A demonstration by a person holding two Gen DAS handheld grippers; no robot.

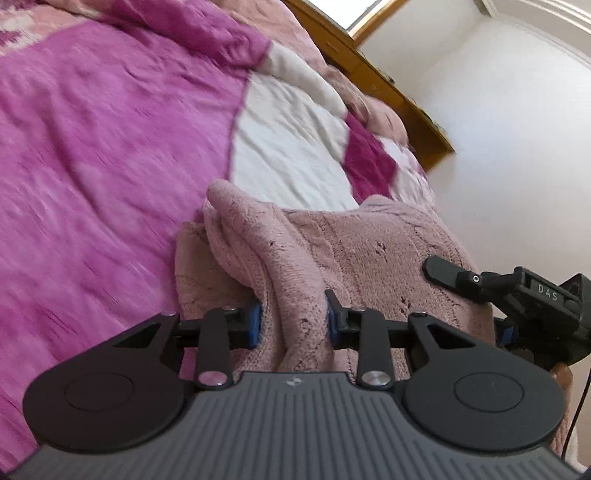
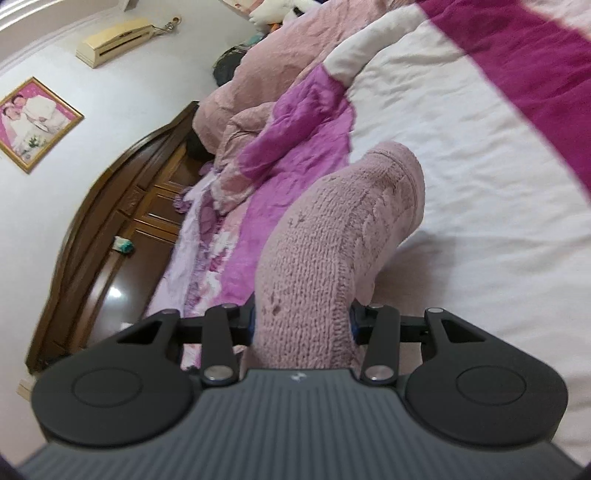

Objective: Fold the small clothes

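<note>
Over a bed spread with a magenta-and-white quilt (image 1: pixel 92 155), two handheld grippers each clamp a fold of the same pale pink knitted garment (image 1: pixel 369 240). The left gripper (image 1: pixel 293 321) has its blue pads pressed against a bunched ridge of the knit, which rises between the jaws and drapes away ahead of them toward the quilt. The right gripper (image 2: pixel 301 321) pinches a thick roll of the knit, which arches upward and forward from its jaws before drooping onto the white patch of the quilt. In the left wrist view the right gripper's black body shows at the right edge, lying against the spread of pink knit, just beside the left gripper.

Beyond the garment, crumpled pink bedding (image 2: pixel 280 55) is heaped toward the far side of the bed. A dark wooden headboard (image 2: pixel 122 206) stands against the white wall (image 2: pixel 122 96), with a gold-framed photograph (image 2: pixel 31 123) hanging there and a cream air conditioner (image 2: pixel 114 40) mounted near it. In the left wrist view a wooden frame (image 1: pixel 388 92) runs along the bed's far edge, below a bright window (image 1: pixel 343 13). Nothing lies between either gripper and the knit; the quilt around the garment is blurred.
</note>
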